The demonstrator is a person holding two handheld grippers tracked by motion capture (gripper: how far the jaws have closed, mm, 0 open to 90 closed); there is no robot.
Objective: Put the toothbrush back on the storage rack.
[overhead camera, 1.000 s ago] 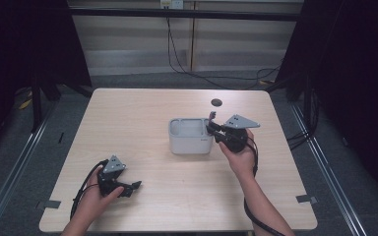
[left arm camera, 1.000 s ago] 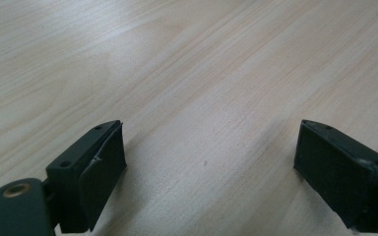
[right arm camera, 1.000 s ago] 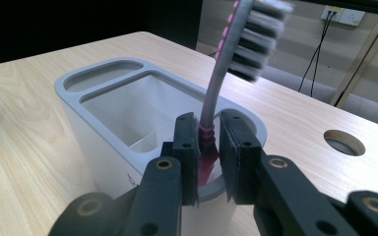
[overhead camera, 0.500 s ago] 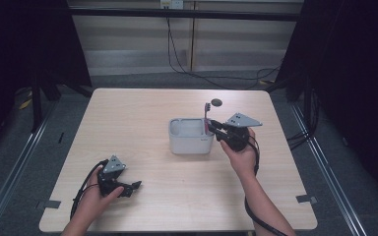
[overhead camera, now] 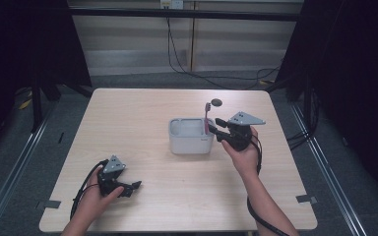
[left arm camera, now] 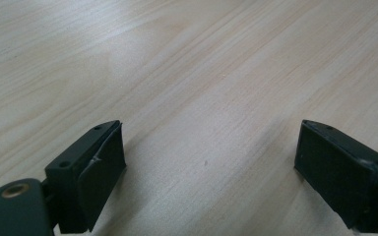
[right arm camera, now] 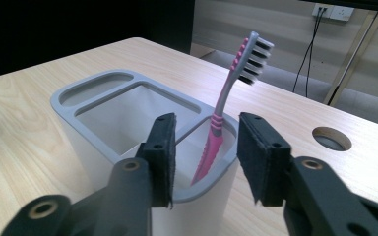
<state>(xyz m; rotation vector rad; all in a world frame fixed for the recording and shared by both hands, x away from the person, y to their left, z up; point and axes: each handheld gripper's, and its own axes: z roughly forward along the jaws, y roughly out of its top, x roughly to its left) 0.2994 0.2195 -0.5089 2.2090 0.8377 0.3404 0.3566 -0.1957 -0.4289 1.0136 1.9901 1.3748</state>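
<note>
A pink toothbrush [overhead camera: 207, 117] [right arm camera: 225, 101] stands tilted in the right-hand compartment of a grey-white holder [overhead camera: 191, 143] [right arm camera: 61, 102], bristle head up. My right gripper [overhead camera: 215, 127] [right arm camera: 205, 124] sits level at the holder's right end. Its jaws have just been opening and now stand apart on either side of the brush handle, with the pads off it. Near the table's front left my left gripper [overhead camera: 133, 187] [left arm camera: 210, 135] rests low over bare wood, open, with nothing between its jaws.
A round cable hole [overhead camera: 217, 103] [right arm camera: 331, 138] is cut in the tabletop behind the holder. The holder's larger left compartment looks hollow. The light wooden table [overhead camera: 142, 123] has bare room to the left and front of the holder.
The right gripper's jaws have spread apart and let go of the toothbrush, which now leans on its own in the holder. Neither hand has shifted.
</note>
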